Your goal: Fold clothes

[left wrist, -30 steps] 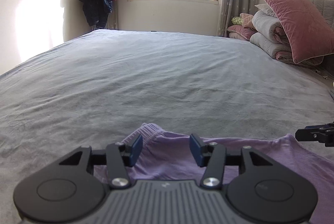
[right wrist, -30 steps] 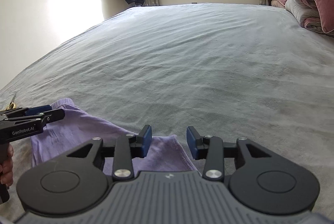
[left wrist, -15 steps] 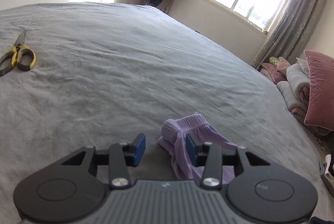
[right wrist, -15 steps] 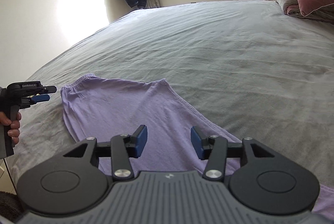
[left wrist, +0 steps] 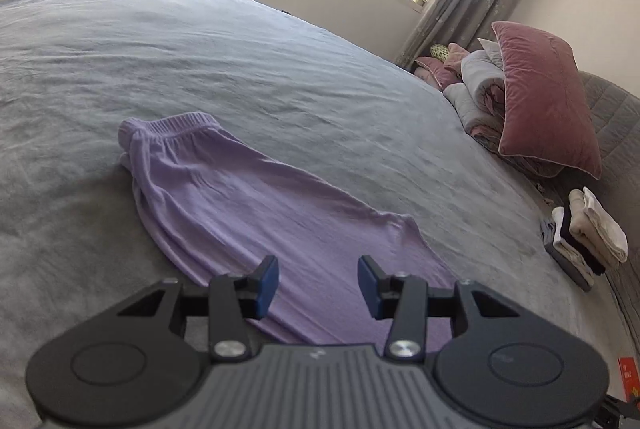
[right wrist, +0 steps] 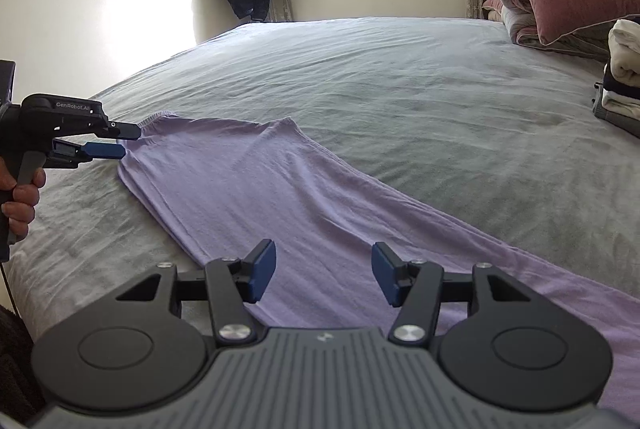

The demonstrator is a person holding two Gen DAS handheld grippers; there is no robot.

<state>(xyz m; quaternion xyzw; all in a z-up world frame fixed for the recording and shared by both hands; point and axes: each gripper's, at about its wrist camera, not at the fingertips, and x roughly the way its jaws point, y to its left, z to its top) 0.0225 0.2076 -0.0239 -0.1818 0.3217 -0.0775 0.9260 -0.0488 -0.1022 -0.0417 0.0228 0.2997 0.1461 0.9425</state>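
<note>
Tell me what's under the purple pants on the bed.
The purple pants lie flat on the grey bedspread. Only bedspread shows around them; anything beneath the fabric is covered.

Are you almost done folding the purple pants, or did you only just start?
Only just started on this one. Done: a stack of folded clothes sits near the pink pillow. In hand: nothing is gripped; the purple pants lie stretched out flat on the grey bed, and both the left gripper and right gripper are open above them. Left: every fold, then adding them to the stack.
</note>
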